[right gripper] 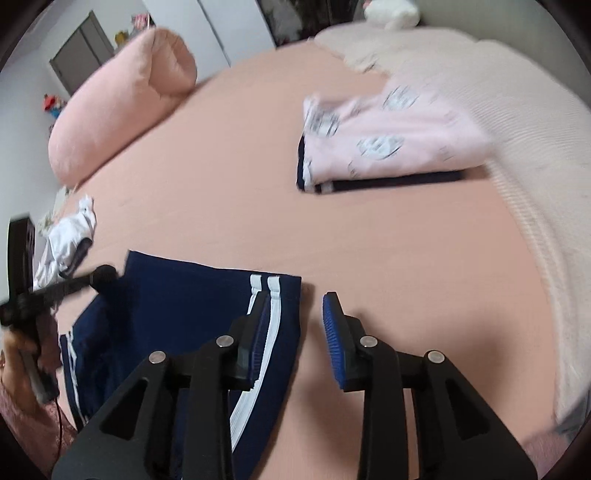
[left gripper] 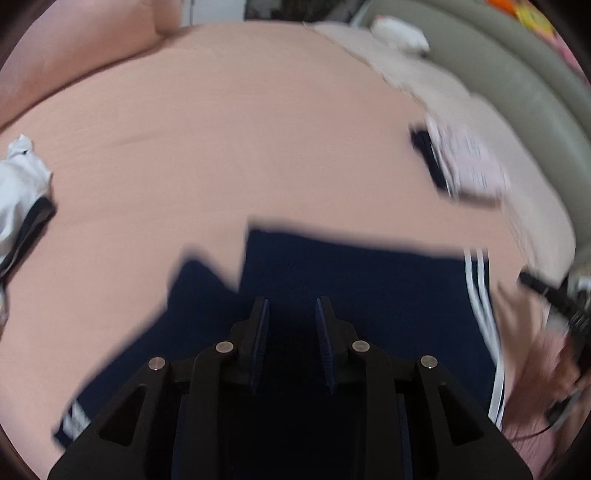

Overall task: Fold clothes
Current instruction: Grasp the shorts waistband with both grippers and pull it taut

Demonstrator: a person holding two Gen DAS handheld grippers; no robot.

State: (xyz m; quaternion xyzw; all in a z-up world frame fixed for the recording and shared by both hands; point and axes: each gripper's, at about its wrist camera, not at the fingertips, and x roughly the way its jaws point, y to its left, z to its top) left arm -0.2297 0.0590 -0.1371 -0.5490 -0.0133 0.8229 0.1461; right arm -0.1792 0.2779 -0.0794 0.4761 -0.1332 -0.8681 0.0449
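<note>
A navy garment with white side stripes [left gripper: 351,280] lies flat on the pink bed sheet [left gripper: 221,129]. My left gripper [left gripper: 291,301] hovers over the garment's near middle, open, with only dark fabric showing below the gap. In the right wrist view the same navy garment [right gripper: 184,306] lies at lower left. My right gripper [right gripper: 297,295] is open wide across its right edge, one finger over the white stripes [right gripper: 273,295] and the other over bare sheet. The views are motion-blurred, so I cannot tell whether either gripper touches the cloth.
A folded stack, a pink patterned garment [right gripper: 391,136] on a navy one, sits at the far right beside a beige blanket [right gripper: 517,147]. A crumpled white garment [right gripper: 70,236] lies at the left. A pink bolster pillow [right gripper: 122,107] and a white plush toy [right gripper: 391,11] are farther back.
</note>
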